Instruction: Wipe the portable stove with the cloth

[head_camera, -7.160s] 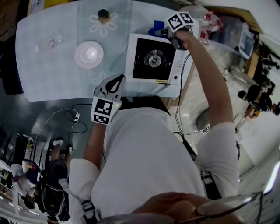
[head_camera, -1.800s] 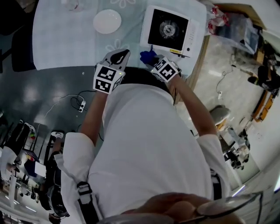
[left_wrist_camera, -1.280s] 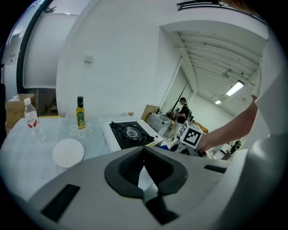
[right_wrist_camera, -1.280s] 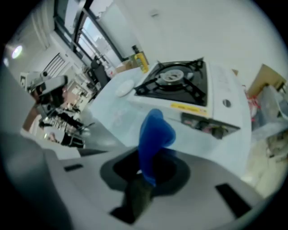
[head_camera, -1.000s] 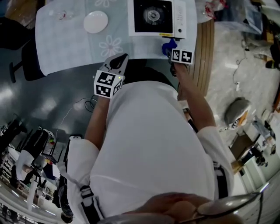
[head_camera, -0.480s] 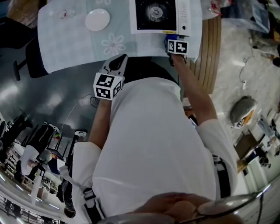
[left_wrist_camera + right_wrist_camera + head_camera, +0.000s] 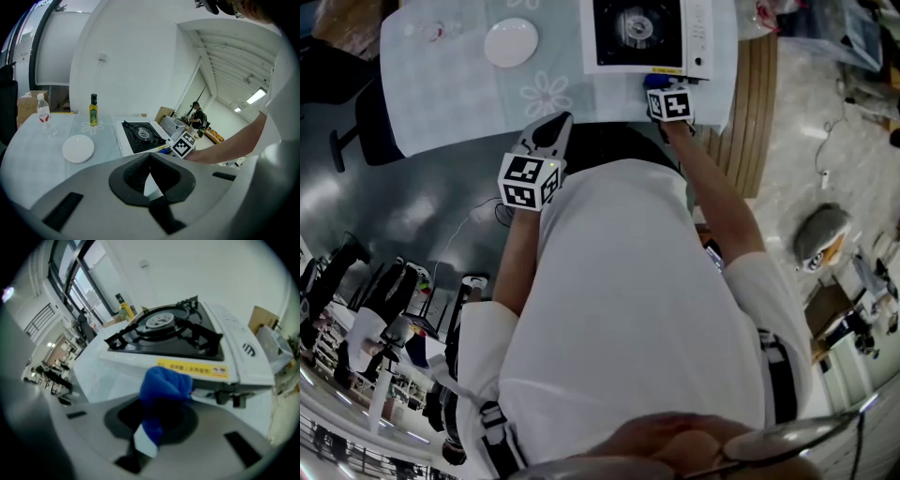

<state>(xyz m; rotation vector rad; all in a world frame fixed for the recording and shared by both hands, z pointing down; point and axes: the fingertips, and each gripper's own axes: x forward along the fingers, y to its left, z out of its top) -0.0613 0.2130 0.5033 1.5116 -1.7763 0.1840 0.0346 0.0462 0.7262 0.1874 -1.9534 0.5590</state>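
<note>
The portable stove [image 7: 642, 33] is white with a black burner top and stands at the table's near right end. My right gripper [image 7: 657, 91] is shut on the bunched blue cloth [image 7: 650, 86], just in front of the stove's near edge. In the right gripper view the cloth [image 7: 165, 386] sticks up between the jaws, close to the yellow label strip on the stove [image 7: 173, 333]. Whether it touches the stove is unclear. My left gripper [image 7: 559, 124] hovers off the table's near edge, shut and holding nothing. From the left gripper [image 7: 150, 157] the stove [image 7: 140, 133] lies ahead to the right.
A white plate [image 7: 510, 42] lies left of the stove on the flower-print tablecloth [image 7: 441, 84]. A green bottle [image 7: 93, 110] and a water bottle [image 7: 43, 108] stand at the table's far side. A wooden surface [image 7: 755, 89] adjoins the table at the right. People stand in the distance.
The right gripper with the cloth came from the stove's far right corner to its near edge, and in the last half second slid slightly left along it. The left gripper has stayed put.
</note>
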